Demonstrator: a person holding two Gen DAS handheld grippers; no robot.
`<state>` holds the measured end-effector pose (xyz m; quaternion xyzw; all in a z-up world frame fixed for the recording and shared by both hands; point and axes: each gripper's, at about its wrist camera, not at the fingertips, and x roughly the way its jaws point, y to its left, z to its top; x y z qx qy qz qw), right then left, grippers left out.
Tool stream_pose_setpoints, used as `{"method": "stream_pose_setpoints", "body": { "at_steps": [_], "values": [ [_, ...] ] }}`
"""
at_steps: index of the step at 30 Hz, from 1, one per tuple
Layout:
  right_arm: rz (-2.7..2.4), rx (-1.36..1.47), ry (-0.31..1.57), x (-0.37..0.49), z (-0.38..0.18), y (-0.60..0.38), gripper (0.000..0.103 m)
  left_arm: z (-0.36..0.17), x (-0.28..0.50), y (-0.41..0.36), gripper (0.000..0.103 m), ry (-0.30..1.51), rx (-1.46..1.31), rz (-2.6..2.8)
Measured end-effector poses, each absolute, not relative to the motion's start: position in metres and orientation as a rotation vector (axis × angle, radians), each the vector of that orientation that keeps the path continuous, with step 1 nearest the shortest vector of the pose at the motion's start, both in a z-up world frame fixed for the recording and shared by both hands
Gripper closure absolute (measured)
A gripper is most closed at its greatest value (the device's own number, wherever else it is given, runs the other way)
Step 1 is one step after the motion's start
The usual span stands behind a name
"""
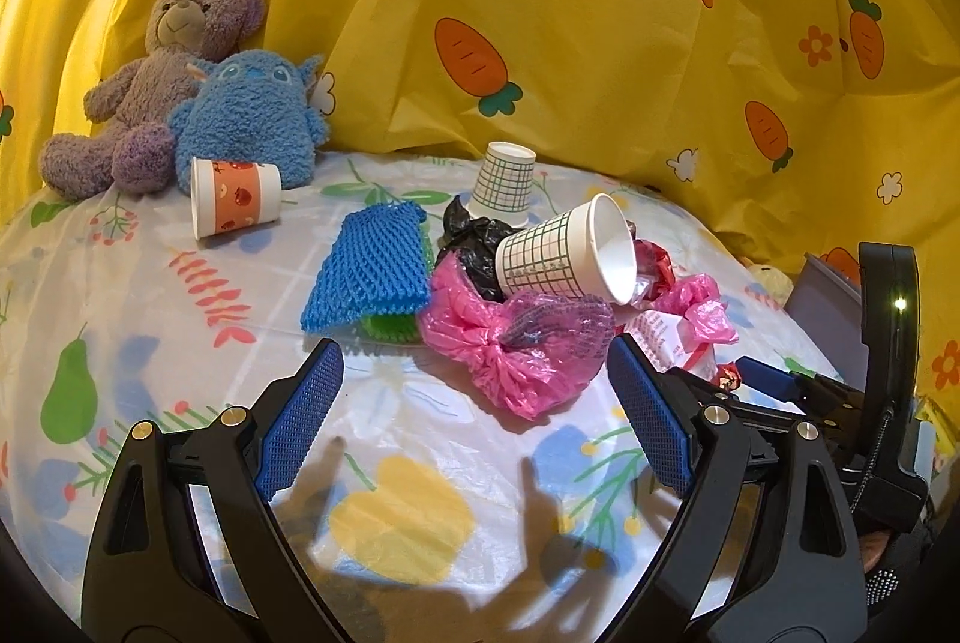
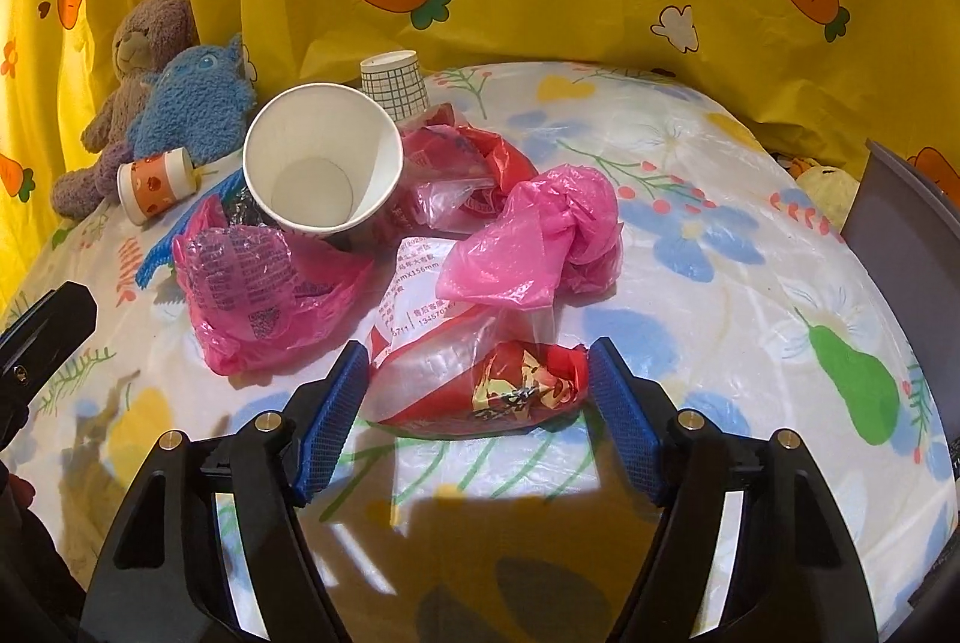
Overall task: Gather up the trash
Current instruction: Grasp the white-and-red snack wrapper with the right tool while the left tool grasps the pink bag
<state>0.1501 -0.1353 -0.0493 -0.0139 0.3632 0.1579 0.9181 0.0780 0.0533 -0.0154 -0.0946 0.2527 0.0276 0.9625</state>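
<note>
Trash lies in a heap on the flowered tablecloth (image 1: 180, 319). A green-grid paper cup (image 1: 564, 253) (image 2: 324, 163) lies on its side on a black bag (image 1: 474, 241), among crumpled pink bags (image 1: 516, 349) (image 2: 534, 235). A second grid cup (image 1: 504, 178) stands upside down behind. Left of the heap lie a blue foam net (image 1: 372, 265) and an orange cup (image 1: 234, 193). My left gripper (image 1: 474, 343) is open, just short of the nearest pink bag. My right gripper (image 2: 477, 379) is open, with a red and clear wrapper (image 2: 516, 391) between its pads on the cloth.
A purple plush bear (image 1: 162, 66) and a blue plush toy (image 1: 252, 114) sit at the back left against the yellow carrot-print curtain (image 1: 570, 12). A grey container's edge (image 2: 900, 217) rises at the table's right side, with a small yellow toy (image 2: 828, 184) beside it.
</note>
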Motion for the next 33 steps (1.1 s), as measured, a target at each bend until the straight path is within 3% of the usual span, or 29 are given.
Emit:
{"method": "stream_pose_setpoints", "body": {
  "at_steps": [13,22,25,33],
  "values": [
    [0.372,-0.064,0.738,0.147,-0.051,-0.139,0.058,-0.021,0.091,0.042,0.015,0.554,-0.184,0.021],
    [0.402,-0.046,0.704,0.130,-0.050,-0.152,0.063,-0.031,0.129,0.028,0.018,0.645,-0.162,-0.001],
    [0.422,-0.044,0.681,0.120,-0.046,-0.158,0.063,-0.037,0.141,0.030,0.026,0.691,-0.187,-0.020],
    [0.455,-0.042,0.614,0.088,-0.032,-0.171,0.063,-0.045,0.147,0.032,0.069,0.741,-0.200,-0.060]
  ]
}}
